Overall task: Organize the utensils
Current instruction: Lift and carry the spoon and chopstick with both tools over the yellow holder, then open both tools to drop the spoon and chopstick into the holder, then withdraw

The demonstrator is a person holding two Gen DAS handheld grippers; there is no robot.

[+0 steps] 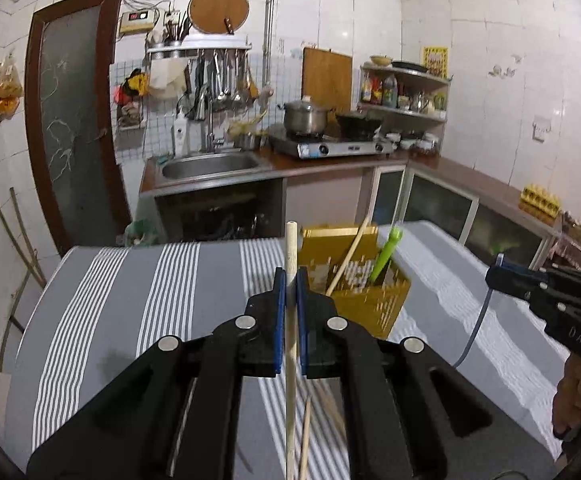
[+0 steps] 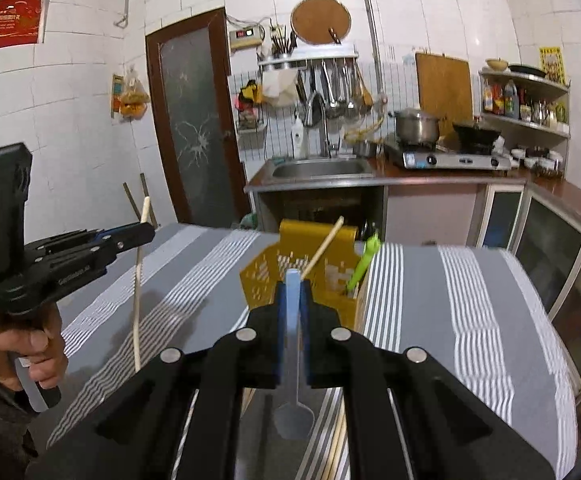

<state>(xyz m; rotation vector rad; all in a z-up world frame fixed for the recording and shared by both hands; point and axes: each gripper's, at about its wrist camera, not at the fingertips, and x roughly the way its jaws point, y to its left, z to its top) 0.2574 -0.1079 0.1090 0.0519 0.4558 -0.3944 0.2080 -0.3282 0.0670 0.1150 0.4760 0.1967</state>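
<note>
My left gripper (image 1: 290,278) is shut on a pale wooden chopstick (image 1: 290,248), held upright above the striped table; it also shows in the right wrist view (image 2: 128,234) with the chopstick (image 2: 138,292). My right gripper (image 2: 292,286) is shut on a light blue spoon (image 2: 292,360), bowl end hanging toward me; it shows at the right in the left wrist view (image 1: 498,276). A yellow perforated utensil basket (image 1: 374,300) (image 2: 266,276) stands just beyond both grippers, holding one chopstick (image 1: 348,258) and a green utensil (image 1: 386,252).
More chopsticks (image 1: 306,436) lie on the grey and white striped cloth (image 1: 130,300) beneath my left gripper. Beyond the table are a sink (image 1: 210,166), a gas stove with a pot (image 1: 304,118), and cabinets along the right wall.
</note>
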